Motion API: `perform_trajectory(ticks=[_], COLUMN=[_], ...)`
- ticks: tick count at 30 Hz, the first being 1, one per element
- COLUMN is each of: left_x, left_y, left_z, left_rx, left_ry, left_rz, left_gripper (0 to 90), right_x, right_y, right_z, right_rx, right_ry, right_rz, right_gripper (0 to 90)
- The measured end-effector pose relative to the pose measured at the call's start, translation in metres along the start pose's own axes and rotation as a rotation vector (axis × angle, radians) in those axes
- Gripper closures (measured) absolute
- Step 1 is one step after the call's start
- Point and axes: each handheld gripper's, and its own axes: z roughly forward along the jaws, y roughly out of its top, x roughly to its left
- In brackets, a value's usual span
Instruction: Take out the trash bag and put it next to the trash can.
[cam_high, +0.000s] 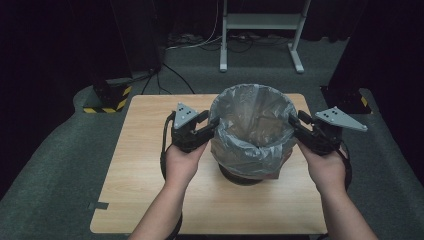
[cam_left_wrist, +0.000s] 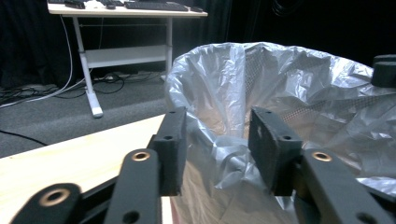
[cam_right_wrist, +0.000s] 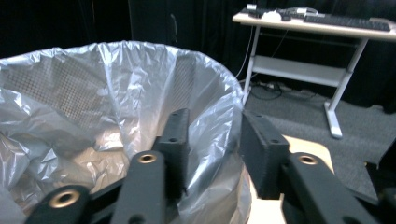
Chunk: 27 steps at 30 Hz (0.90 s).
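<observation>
A round bin lined with a translucent grey plastic bag (cam_high: 252, 125) stands in the middle of the wooden table (cam_high: 150, 165). My left gripper (cam_high: 212, 125) is at the bag's left rim and my right gripper (cam_high: 295, 125) at its right rim, each held in a hand. In the left gripper view the jaws (cam_left_wrist: 217, 135) straddle the crinkled bag edge (cam_left_wrist: 289, 88) with a gap on both sides. In the right gripper view one jaw is inside the bin and one outside (cam_right_wrist: 212, 135), with the bag's rim (cam_right_wrist: 93, 93) between them. The pads stand apart from the film.
A white desk frame (cam_high: 260, 22) stands on the grey floor behind the table, with cables around it. Its top carries a keyboard (cam_right_wrist: 317, 21). Black stands with yellow-striped bases (cam_high: 107, 100) flank the table's far corners. Bare tabletop lies to the left, right and front of the bin.
</observation>
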Motion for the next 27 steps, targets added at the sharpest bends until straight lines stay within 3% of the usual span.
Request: perform_trajectory(ticks=[6,10,12,17,20,27], left_x=[-0.004,-0.004,-0.004,-0.006,-0.008,-0.014], left_y=[-0.001,-0.003,-0.004,-0.008,-0.008,-0.003], left_z=[0.001,-0.002,-0.004,-0.003,-0.006,-0.014], left_rx=[-0.018,-0.057,-0.074,-0.114,-0.172,-0.338], left_ry=[0.042,0.063,0.057,0.06,0.062,0.052], left_rz=[0.003,0.007,0.01,0.014,0.014,0.027], left_gripper=[64.5,78.8,88.1,90.0,90.0,90.0], right_x=[0.0,0.001,0.002,0.005,0.007,0.014], right_y=[0.002,0.002,0.0,-0.006,-0.008,-0.007], right_z=[-0.001,-0.005,-0.006,-0.007,-0.009,-0.019], right_rx=[-0.006,-0.044,-0.058,-0.101,-0.149,-0.317], right_ry=[-0.032,-0.056,-0.065,-0.075,-0.089,-0.147], right_rz=[0.006,-0.006,-0.012,-0.012,-0.023,-0.039], right_gripper=[75.2,89.5,89.7,89.9,90.0,90.0])
